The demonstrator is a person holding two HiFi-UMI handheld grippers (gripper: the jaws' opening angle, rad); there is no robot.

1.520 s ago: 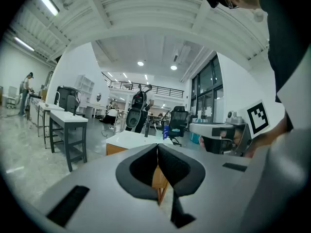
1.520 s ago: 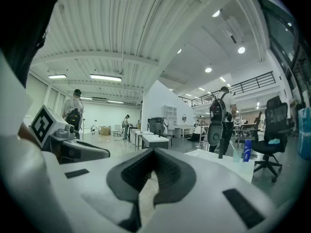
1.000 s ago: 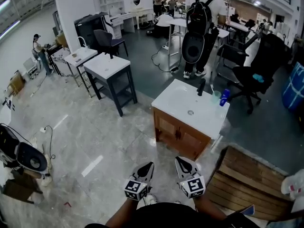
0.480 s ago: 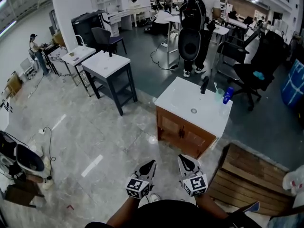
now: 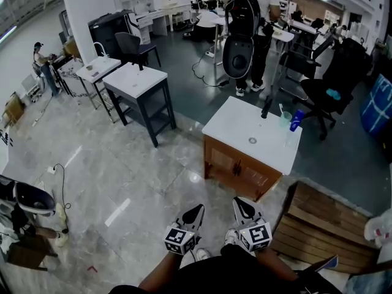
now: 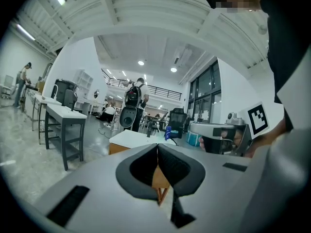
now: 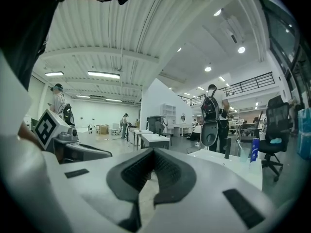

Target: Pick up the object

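Lowest in the head view, the person's forearms hold both tools side by side over the pale marble floor (image 5: 122, 164). The left gripper (image 5: 196, 209) has its fingers (image 6: 138, 169) pressed together with nothing between them. The right gripper (image 5: 238, 201) just beside it likewise has its fingers (image 7: 133, 171) closed on nothing. Both point toward a wooden vanity cabinet (image 5: 236, 170) a little ahead, well apart from either tool. The cabinet carries a white tabletop (image 5: 236, 124) with a small drain (image 5: 252, 141) near its middle. To the right of the cabinet a slatted wooden pallet (image 5: 318, 225) lies on the floor. Along the far edge of the tabletop, toward its right corner, a black faucet (image 5: 266, 108) stands upright, then a translucent cup (image 5: 285, 120), and a blue bottle (image 5: 296, 120) just beside the cup at the corner. Which of these is the object to pick up cannot be told, and none is touched. Farther left stands a dark-framed table (image 5: 138, 84) with a white top. Beyond the vanity, a person wearing a black backpack (image 5: 245, 11) stands facing away, with a black office chair (image 5: 331, 84) off to the right.
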